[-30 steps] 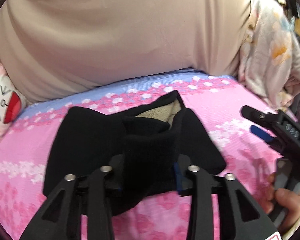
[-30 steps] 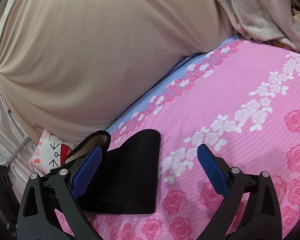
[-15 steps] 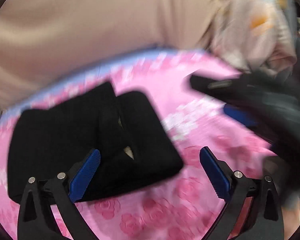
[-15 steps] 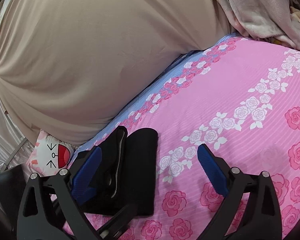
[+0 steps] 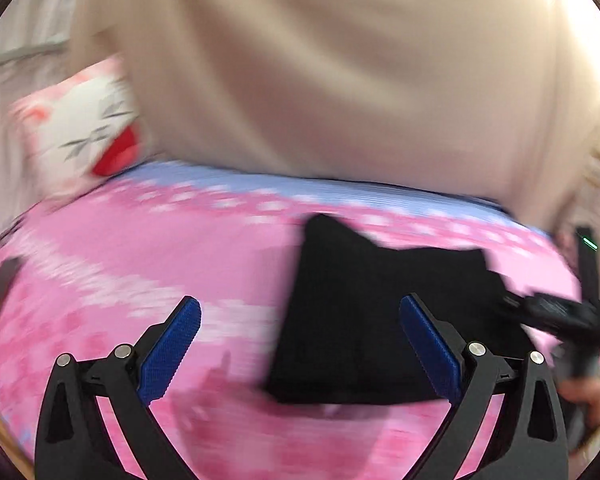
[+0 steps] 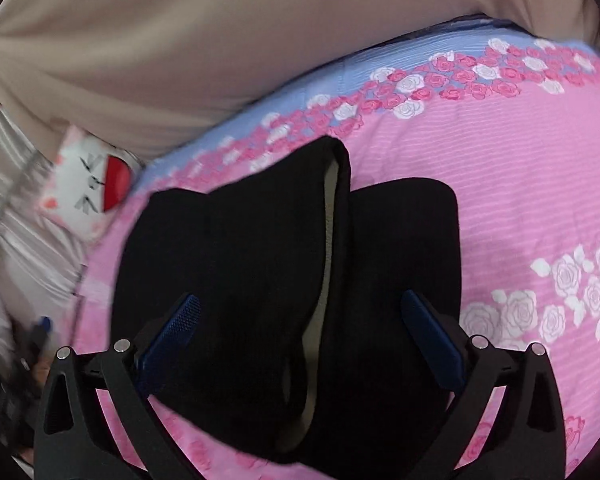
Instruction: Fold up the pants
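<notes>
Left claw [image 5: 300, 322] has let go of pants [image 5: 384, 320] since 1 s ago and swung left; fingers spread apart, empty, pants now by its right finger, lying on pink flowered bedsheet [image 5: 140, 264]. Left view blurred. Right claw [image 6: 298, 318] has come over pants [image 6: 284, 304]; fingers apart, nothing gripped, folded black bundle under and between both blue pads [image 6: 432, 336], beige lining showing along middle fold. Beyond both claws: big beige cushion [image 6: 180, 40], cat-face pillow [image 6: 88, 188] at far left.
</notes>
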A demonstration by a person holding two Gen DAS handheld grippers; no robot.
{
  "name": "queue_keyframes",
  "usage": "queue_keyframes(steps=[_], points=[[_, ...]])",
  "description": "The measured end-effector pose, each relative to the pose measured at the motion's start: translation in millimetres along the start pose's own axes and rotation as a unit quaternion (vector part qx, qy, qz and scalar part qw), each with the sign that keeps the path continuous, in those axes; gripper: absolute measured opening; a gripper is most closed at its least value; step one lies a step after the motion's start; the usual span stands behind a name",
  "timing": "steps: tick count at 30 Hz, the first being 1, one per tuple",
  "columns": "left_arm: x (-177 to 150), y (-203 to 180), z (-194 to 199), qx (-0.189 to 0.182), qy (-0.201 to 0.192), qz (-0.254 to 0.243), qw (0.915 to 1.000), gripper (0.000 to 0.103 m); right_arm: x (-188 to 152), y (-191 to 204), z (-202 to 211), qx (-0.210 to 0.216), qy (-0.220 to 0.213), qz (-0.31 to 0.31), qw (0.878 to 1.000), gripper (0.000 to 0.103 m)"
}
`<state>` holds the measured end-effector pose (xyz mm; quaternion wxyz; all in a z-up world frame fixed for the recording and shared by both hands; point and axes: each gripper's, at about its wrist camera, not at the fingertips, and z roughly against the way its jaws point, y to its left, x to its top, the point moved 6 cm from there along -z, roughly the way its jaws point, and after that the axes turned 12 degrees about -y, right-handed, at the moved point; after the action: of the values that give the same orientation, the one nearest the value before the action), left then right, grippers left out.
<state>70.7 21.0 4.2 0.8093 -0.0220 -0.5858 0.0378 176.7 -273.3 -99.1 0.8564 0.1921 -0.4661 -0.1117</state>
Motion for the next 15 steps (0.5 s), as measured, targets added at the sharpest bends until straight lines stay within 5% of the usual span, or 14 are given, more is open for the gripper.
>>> queue_keyframes(steps=[2, 4, 6, 10, 14, 15], points=[[1, 28, -10, 0.046, 0.003, 0.007, 0.9989, 0.097, 0, 13, 1, -0.014, -0.008, 0.036, 0.999, 0.087], [3, 43, -19, 0.079, 0.008, 0.002, 0.9969, 0.097, 6, 25, 14, -0.028, -0.020, 0.072, 0.997, 0.029], [0, 51, -29, 0.100, 0.023, -0.009, 0.9947, 0.097, 19, 31, 36, 0.015, -0.035, 0.045, 0.998, 0.003], [-7, 57, -40, 0.108, 0.039, -0.018, 0.9932, 0.097, 34, 27, 74, 0.016, -0.071, 0.039, 0.997, 0.005], [-18, 58, -45, 0.099, 0.054, -0.016, 0.9935, 0.097, 15, 6, 51, 0.002, -0.020, 0.017, 1.000, 0.015], [-20, 55, -46, 0.095, 0.057, -0.019, 0.9936, 0.097, 12, 3, 43, 0.004, -0.007, 0.006, 1.000, 0.025]])
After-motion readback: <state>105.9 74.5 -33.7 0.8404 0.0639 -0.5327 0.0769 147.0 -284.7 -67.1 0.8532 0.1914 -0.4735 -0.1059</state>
